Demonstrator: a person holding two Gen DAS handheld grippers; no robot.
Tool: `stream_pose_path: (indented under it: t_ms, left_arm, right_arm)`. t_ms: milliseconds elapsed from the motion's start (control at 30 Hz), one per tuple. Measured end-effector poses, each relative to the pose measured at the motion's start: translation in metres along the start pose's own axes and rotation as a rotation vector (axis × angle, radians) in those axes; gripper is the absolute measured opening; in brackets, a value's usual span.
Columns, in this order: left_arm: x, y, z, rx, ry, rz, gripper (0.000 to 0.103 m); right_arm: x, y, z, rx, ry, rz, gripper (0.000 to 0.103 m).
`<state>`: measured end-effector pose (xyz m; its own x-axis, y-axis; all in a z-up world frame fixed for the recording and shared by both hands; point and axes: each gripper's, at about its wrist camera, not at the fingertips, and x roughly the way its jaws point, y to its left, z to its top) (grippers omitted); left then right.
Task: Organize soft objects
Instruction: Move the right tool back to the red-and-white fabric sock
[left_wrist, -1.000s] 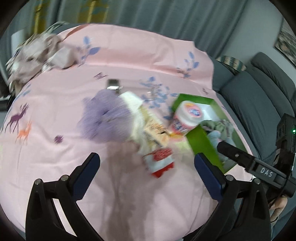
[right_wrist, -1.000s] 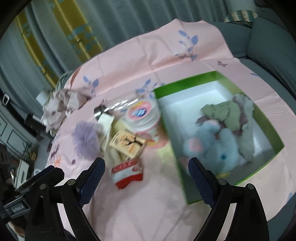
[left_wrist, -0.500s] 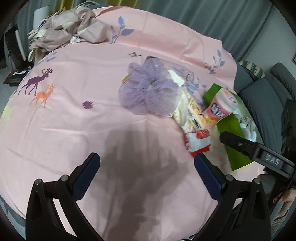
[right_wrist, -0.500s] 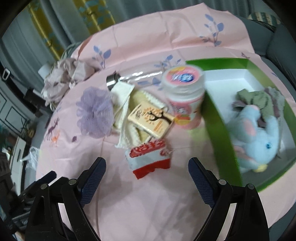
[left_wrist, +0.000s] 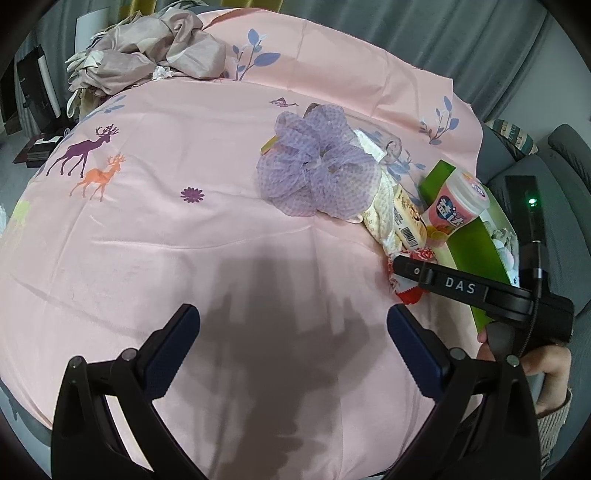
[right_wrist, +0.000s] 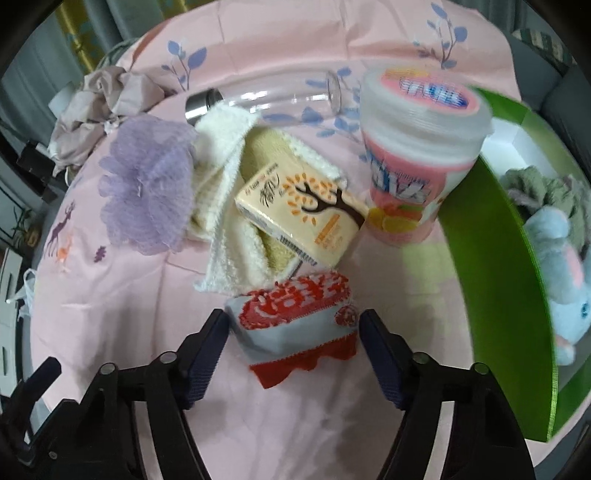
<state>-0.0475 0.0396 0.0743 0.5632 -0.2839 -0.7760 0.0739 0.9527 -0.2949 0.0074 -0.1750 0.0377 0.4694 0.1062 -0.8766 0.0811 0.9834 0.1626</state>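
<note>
A small red-and-white soft pouch (right_wrist: 295, 314) lies on the pink bedsheet (right_wrist: 110, 314), and my right gripper (right_wrist: 293, 325) straddles it. Its jaws are closing with the pouch between them; the pads stand at the pouch's edges without squeezing it. Behind the pouch are a cream towel (right_wrist: 229, 236), a tissue pack (right_wrist: 303, 214) and a purple mesh puff (right_wrist: 147, 192). The green box (right_wrist: 491, 206) at the right holds a blue plush toy (right_wrist: 561, 266) and a grey-green cloth (right_wrist: 535, 184). My left gripper (left_wrist: 291, 325) hangs open over bare sheet, with the puff (left_wrist: 314, 173) farther off.
A pink-and-white plastic cup (right_wrist: 421, 147) stands against the box's left wall. A clear bottle with a metal cap (right_wrist: 258, 99) lies behind the towel. Crumpled beige fabric (left_wrist: 147, 48) sits at the far left corner. A grey sofa (left_wrist: 569, 155) borders the right side.
My right gripper has dropped toward the pile and now straddles the red-and-white pouch, its jaws narrower. The left gripper has sunk and swung left, so the pile sits to its right.
</note>
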Motion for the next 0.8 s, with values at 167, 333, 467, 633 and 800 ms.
stream_pose_path:
  t_ms: [167,333,467,633,800]
  left_arm:
    - [0.003,0.002,-0.001,-0.012,0.011,0.0,0.101]
    - [0.004,0.003,-0.001,-0.024,0.015,0.001,0.101]
    - [0.005,0.006,-0.002,-0.033,0.023,0.003,0.101]
    - [0.007,0.007,-0.003,-0.045,0.038,0.001,0.101]
    - [0.008,0.004,-0.005,-0.036,0.055,-0.017,0.1]
  right_arm:
    - [-0.006,0.0,-0.005,0.004,-0.013,0.03,0.058]
    - [-0.015,0.007,-0.017,0.014,0.056,0.19,0.057]
    - [-0.016,0.014,-0.027,0.031,0.115,0.232,0.057]
    - [-0.011,0.017,-0.031,0.06,0.157,0.274,0.065]
    - [-0.019,0.004,-0.026,0.094,0.119,0.277,0.076]
